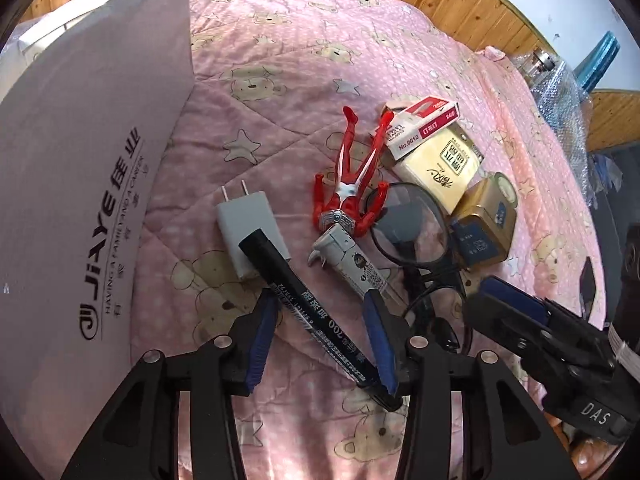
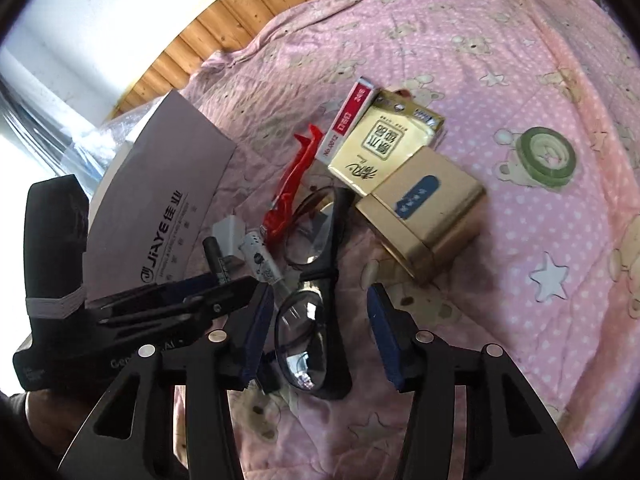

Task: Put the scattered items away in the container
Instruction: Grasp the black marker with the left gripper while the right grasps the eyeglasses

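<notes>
Black marker [image 1: 316,312], black-framed glasses [image 2: 316,300], red figure [image 1: 352,176] scattered on pink quilt [image 1: 280,60], beside white box [image 1: 80,160]

Soft daylight is falling evenly across the pink bear-print quilted bedspread [image 1: 304,80] in both views, leaving only faint shadows under the clutter. In the right wrist view a window area at the far left is blowing out to white, and the lenses of the black-framed eyeglasses [image 2: 316,320] are catching small glints. Fisheye distortion is bending the wooden panelled wall [image 2: 240,12], and dark vignetting is ringing both pictures. Focus is holding sharp centrally and softening towards the edges.
</notes>
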`<control>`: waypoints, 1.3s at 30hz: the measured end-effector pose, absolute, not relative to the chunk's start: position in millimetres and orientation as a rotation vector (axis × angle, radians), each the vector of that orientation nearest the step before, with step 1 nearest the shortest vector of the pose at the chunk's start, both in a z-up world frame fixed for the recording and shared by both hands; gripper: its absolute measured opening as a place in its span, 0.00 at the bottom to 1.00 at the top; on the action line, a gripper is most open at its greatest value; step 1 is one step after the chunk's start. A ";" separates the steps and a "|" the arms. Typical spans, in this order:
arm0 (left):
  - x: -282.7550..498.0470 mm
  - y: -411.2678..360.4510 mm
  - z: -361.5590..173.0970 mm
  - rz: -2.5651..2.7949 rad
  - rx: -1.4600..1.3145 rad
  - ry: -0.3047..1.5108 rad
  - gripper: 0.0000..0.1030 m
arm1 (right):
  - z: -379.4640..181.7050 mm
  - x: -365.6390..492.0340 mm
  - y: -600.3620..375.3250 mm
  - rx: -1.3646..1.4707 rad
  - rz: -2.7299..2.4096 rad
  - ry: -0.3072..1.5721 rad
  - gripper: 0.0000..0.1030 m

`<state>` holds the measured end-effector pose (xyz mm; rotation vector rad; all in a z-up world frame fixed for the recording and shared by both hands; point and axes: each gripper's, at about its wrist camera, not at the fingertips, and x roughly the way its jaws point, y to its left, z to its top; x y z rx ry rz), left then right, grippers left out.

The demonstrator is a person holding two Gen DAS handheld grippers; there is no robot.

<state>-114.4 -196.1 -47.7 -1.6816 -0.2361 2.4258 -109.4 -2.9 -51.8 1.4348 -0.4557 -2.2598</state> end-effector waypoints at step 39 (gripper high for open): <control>-87.9 -179.7 -10.5 2.392 -1.487 -0.115 0.13 | -4.3 -69.4 -8.7 1.408 -2.338 -0.443 0.08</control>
